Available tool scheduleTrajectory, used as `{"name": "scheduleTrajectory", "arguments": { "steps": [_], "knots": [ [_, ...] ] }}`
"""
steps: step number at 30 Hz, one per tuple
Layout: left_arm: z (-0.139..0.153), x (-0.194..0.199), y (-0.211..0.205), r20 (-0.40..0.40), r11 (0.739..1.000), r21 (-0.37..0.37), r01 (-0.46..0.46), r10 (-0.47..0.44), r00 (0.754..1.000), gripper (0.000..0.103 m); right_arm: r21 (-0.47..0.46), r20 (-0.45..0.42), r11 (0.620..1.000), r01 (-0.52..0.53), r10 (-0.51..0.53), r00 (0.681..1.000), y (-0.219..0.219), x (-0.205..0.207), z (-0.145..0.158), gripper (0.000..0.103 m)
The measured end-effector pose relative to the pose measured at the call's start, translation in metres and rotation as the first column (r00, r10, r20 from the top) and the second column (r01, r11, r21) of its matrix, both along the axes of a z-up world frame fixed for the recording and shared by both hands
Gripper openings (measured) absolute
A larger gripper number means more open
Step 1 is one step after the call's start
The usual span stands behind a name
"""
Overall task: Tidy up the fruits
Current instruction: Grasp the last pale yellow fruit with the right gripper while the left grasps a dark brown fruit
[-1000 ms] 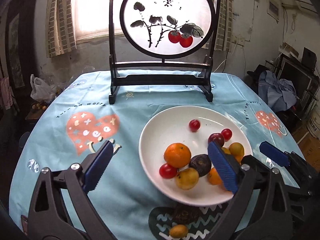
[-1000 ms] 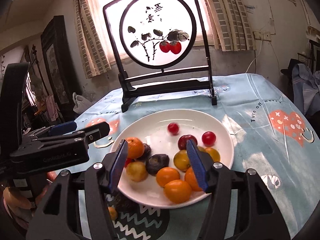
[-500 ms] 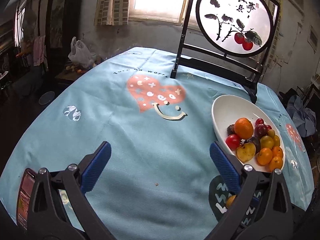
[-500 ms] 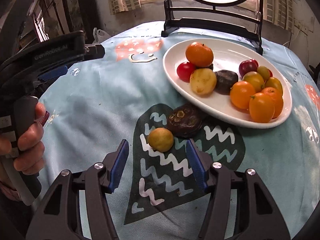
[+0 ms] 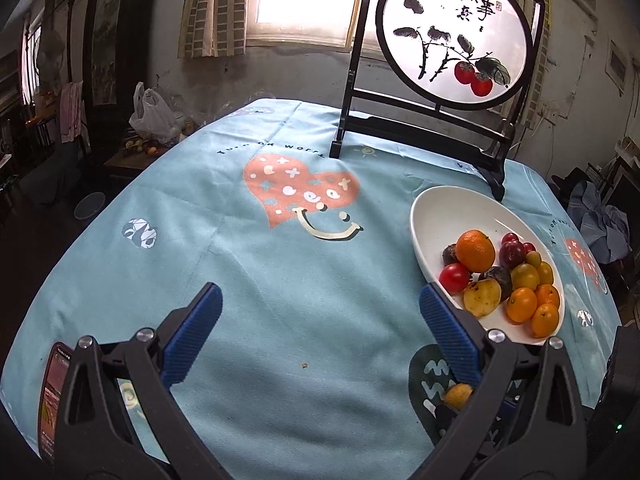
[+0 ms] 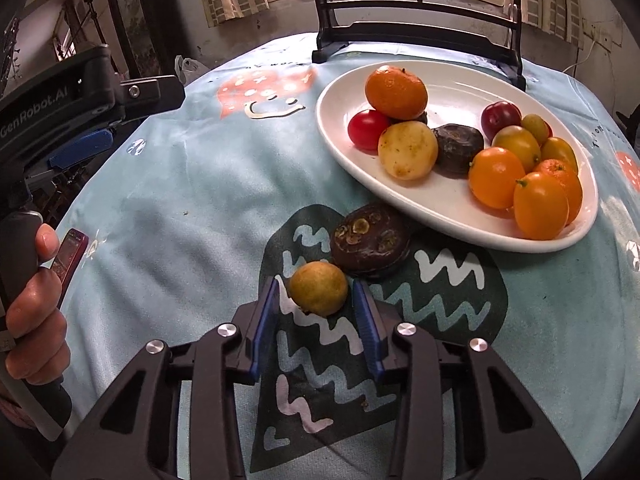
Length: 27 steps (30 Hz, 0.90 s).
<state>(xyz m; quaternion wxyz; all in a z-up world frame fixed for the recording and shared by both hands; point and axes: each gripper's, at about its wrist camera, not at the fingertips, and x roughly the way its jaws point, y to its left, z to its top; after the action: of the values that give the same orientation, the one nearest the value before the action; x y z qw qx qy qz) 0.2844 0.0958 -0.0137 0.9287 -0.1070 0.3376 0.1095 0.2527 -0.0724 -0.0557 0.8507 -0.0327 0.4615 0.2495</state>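
1. The left tool point(image 5: 318, 334) is hovering wide open over bare blue tablecloth point(image 5: 280, 280), gripping nothing.
2. The right tool point(image 6: 318, 304) is closing around the small round yellow fruit point(image 6: 318, 288) lying on the counter, pads not yet touching it, near the white oval plate point(image 6: 348, 92) of fruit.

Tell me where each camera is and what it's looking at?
Left wrist: sits on the left gripper, looks down across the blue tablecloth; its open jaws show.
Right wrist: sits on the right gripper, looks down at the small yellow fruit between its closing jaws, not yet pinched; a hand holding the left gripper shows too.
Both see the white plate of fruit, the small yellow fruit and the painted screen.
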Motion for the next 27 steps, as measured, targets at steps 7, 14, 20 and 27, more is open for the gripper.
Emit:
{"name": "scheduleTrajectory", "arguments": {
  "steps": [7,14,20,27],
  "knots": [
    [-0.006,0.004,0.001,-0.024,1.000,-0.020,0.006,-0.006,1.000,0.101,0.022,-0.005,1.000,-0.015,0.016,1.000,-0.009,-0.003,0.004,0.030],
    [-0.018,0.009,-0.020,-0.063,0.997,0.019,0.076,-0.075,0.995,0.101,0.202,0.037,0.963,0.177,-0.188,0.982,-0.078,0.004,0.040,0.029],
    [-0.036,0.013,-0.078,-0.118,0.931,0.019,0.363,-0.359,0.926,0.100,0.233,0.079,0.911,0.340,-0.366,0.927,-0.122,0.005,0.054,0.029],
    [-0.054,0.024,-0.116,-0.168,0.879,0.036,0.476,-0.464,0.870,0.087,0.270,0.064,0.900,0.342,-0.371,0.926,-0.129,0.003,0.058,0.029]
  ]
}}
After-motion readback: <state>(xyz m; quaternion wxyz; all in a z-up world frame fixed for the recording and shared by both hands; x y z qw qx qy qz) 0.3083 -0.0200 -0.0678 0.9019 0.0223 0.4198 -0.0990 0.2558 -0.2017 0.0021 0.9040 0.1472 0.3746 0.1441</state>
